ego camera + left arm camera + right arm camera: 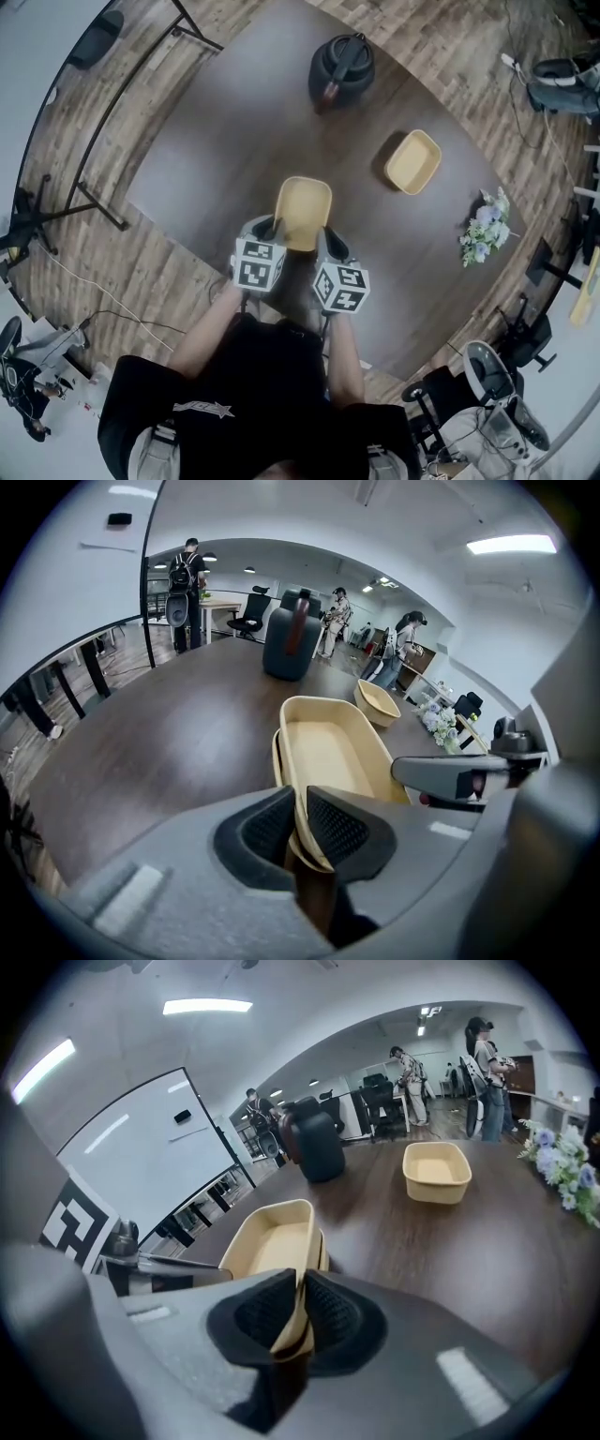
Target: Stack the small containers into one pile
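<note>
Gripping the held container (pixel 303 211) by its near short rim, over the near part of the table (pixel 234 141), straight ahead of the body. Clamping on that rim with both tools: left gripper (pixel 270 227) biting the left corner, right gripper (pixel 330 242) biting the right corner, each with one ribbed pad inside the wall and one outside, pressed together on it. Showing the same bite in the left gripper view (pixel 300 827) and in the right gripper view (pixel 298 1312). Carrying what looks like a second rim just under the first (pixel 333 747), so probably already holding two nested shells; judging this only, not seeing it clearly. Not telling whether the base is touching the wood or hanging clear of it.

Pointing the held long axis directly away, along the jaws. Aiming, most likely, for the loose container (pixel 412 161), lying open side up, well apart, ahead and to the right, its long axis turned somewhat clockwise from the held one. Lying nearer the right gripper, so needing a swing rightward and forward plus a slight twist to line the rims up.

Passing a dark jug (pixel 342 66) farther back and flowers (pixel 486 228) at the right edge.

Reading no brand or label anywhere; finding only black-and-white square markers on the cubes and an illegible logo on the black shirt.
</note>
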Demonstrator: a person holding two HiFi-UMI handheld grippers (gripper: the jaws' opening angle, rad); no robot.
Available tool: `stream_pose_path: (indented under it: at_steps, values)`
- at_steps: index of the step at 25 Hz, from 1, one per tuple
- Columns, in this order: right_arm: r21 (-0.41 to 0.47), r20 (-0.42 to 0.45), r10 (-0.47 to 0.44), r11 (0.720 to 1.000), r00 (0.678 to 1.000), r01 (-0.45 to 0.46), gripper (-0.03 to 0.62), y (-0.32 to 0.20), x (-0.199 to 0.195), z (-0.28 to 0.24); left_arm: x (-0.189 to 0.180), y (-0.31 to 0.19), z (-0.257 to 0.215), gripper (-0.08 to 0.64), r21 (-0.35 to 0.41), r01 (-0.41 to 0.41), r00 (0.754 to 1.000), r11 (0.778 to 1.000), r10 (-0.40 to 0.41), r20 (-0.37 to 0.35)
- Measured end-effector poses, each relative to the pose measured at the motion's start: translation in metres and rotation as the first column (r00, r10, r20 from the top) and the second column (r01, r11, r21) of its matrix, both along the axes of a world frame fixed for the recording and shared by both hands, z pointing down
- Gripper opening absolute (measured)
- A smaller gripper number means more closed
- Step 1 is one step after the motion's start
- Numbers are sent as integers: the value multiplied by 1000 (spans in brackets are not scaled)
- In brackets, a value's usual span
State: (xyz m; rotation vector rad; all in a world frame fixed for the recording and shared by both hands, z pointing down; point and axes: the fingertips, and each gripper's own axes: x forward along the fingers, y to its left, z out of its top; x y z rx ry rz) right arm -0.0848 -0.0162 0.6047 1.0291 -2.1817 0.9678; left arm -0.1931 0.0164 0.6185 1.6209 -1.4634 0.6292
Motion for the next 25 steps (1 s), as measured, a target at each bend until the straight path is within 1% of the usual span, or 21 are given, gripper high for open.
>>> stream_pose_path:
  at_steps: [6, 13, 18, 23, 24, 25]
  values:
    - [-32, -3, 4, 999, 1000, -4, 32, 0, -2, 12, -2, -1, 10, 48, -20, 0, 1000, 1000, 0, -8]
    - [-74, 5, 10, 997, 1000, -9, 32, 5, -1, 10, 0, 6, 10, 44, -58, 8, 999, 998, -10, -41]
    - [-99, -5, 17, 995, 1000, -18, 32, 8, -2, 15, 0, 11, 17, 49, -100, 10, 999, 995, -13, -29]
    - [-81, -29, 27, 996, 999, -29, 37, 6, 0, 20, 0, 8, 17, 57, -80, 6, 1000, 997, -7, -8]
    - [-70, -33, 22, 997, 999, -24, 48, 6, 0, 20, 0, 8, 16, 64, -72, 6, 1000, 997, -6, -9]
    - [-57, -35, 17, 998, 999, -19, 85, 7, -1, 20, 1, 8, 15, 85, -62, 4, 1000, 998, -5, -13]
